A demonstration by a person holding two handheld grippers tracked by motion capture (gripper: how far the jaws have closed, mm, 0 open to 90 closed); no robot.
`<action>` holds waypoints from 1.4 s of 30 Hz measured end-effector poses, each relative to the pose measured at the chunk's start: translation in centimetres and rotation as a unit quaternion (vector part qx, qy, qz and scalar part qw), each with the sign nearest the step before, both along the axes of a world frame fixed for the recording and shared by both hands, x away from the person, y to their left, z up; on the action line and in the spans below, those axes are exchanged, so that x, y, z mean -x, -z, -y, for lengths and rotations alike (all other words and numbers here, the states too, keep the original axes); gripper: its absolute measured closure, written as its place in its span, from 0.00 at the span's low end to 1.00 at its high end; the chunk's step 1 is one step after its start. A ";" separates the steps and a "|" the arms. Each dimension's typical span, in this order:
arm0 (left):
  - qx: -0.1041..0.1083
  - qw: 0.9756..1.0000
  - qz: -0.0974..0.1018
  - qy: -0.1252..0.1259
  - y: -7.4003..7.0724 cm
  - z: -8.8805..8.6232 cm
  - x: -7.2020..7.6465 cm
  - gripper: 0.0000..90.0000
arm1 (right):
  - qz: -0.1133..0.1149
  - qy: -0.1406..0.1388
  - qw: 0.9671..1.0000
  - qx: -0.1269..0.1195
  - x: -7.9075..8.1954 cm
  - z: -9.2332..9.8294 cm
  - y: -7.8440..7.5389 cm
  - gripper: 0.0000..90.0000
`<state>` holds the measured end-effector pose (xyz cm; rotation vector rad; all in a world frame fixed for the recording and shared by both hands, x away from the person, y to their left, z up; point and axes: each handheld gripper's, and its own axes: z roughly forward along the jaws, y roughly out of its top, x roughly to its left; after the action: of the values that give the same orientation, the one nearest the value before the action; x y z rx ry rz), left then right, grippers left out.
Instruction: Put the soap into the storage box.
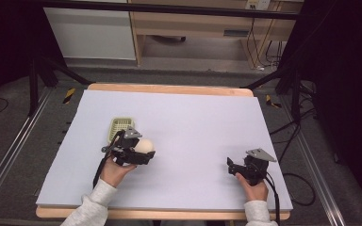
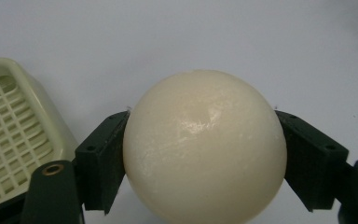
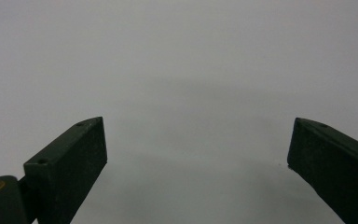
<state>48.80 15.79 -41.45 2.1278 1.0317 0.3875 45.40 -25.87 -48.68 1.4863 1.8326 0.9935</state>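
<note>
From above I see my left gripper (image 1: 143, 151) clamped on the cream ball (image 1: 145, 145), just in front of the green basket (image 1: 121, 125); my right gripper (image 1: 232, 165) sits well right of the basket. Left gripper view: both jaws press the ball (image 2: 205, 147), basket (image 2: 9, 135) just beside. Right gripper view: jaws spread wide over bare table (image 3: 177, 70).

Dim workshop seen from above. Wooden desk (image 1: 169, 89) topped with a pale lavender sheet (image 1: 193, 136), light falling evenly across it. Grey carpeted floor (image 1: 9, 141) all around, crossed by metal rails (image 1: 7, 157) at left and right. Black stand legs (image 1: 52, 68) at both far corners. Beyond, a light wooden workbench (image 1: 193, 23), a white cabinet panel (image 1: 92, 33), loose black cables (image 1: 264, 52). Dark curtains (image 1: 344, 70) at the sides.
</note>
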 end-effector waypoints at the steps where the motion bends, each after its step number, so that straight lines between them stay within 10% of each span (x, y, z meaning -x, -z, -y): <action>1: 0.002 1.000 0.001 -0.003 -0.1 -0.2 -0.1 0.25 | 0.000 0.000 1.000 0.000 0.0 0.0 0.0 0.06; 29: 0.028 0.997 0.010 -0.071 -1.3 -5.0 -2.3 0.25 | -0.003 -0.001 1.000 -0.002 0.0 0.0 0.0 0.06; 42: 0.000 0.996 0.002 -0.084 -0.3 -5.3 -3.9 0.25 | -0.003 -0.002 1.000 -0.003 0.0 0.0 0.0 0.06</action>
<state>52.66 21.13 -41.16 2.0450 1.2124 0.4722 45.43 -25.91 -48.67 1.4921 1.8390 0.9973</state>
